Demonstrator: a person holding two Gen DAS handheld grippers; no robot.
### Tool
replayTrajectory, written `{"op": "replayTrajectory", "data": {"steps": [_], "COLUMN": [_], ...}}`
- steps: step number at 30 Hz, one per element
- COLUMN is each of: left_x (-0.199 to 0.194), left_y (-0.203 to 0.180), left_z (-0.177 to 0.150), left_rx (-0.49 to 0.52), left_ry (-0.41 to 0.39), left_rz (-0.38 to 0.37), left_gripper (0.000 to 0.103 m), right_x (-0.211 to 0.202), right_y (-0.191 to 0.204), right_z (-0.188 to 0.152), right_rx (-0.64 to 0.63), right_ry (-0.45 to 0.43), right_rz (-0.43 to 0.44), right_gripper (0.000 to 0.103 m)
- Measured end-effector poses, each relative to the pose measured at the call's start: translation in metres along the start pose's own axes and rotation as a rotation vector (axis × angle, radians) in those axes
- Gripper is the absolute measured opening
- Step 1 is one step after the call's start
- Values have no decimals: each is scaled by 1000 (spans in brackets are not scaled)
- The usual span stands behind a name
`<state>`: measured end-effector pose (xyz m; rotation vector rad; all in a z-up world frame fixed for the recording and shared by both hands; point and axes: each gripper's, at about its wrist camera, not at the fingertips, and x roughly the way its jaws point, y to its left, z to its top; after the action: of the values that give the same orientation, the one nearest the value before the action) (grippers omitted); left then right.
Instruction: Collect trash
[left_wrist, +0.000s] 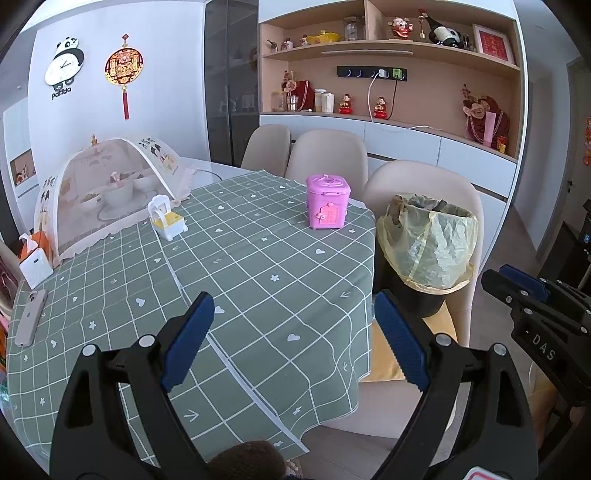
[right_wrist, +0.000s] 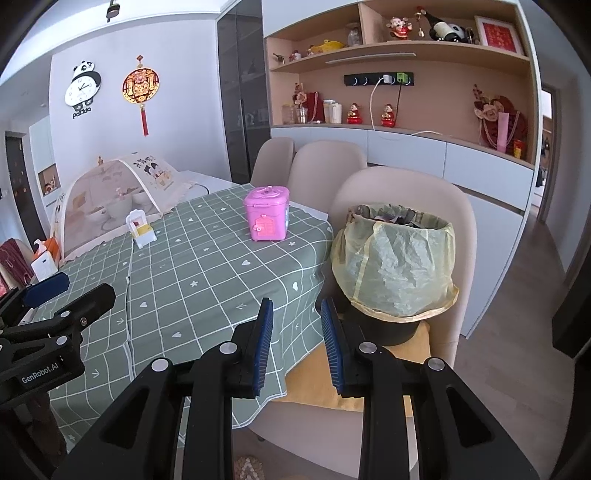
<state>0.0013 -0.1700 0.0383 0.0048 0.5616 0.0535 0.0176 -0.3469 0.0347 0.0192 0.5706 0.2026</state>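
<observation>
A black trash bin lined with a yellow bag (left_wrist: 428, 243) stands on a beige chair at the table's right edge; it also shows in the right wrist view (right_wrist: 397, 266), with dark scraps inside. My left gripper (left_wrist: 293, 317) is wide open and empty above the green checked tablecloth (left_wrist: 240, 280). My right gripper (right_wrist: 295, 325) is open with a narrower gap, empty, over the table corner just left of the bin. Each gripper shows at the edge of the other's view.
On the table stand a pink toy box (left_wrist: 328, 201), a small white-and-yellow toy chair (left_wrist: 166, 218), a mesh food cover over dishes (left_wrist: 110, 184), a white dispenser (left_wrist: 35, 266) and a phone (left_wrist: 31, 317). Beige chairs (left_wrist: 327, 155) line the far side. Shelves stand behind.
</observation>
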Motion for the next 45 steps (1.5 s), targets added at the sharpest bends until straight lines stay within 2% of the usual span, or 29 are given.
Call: {"op": "replayTrajectory", "data": {"steps": [45], "left_x": [9], "left_y": [11], "left_z": [-6], "left_rx": [-6], "left_ry": [7], "left_rz": [-26], "left_gripper": [84], "right_x": [4], "right_y": [10], "right_z": [-6], "right_rx": [7], "right_ry": [21], "right_rz": [-24], "right_gripper": [27]}}
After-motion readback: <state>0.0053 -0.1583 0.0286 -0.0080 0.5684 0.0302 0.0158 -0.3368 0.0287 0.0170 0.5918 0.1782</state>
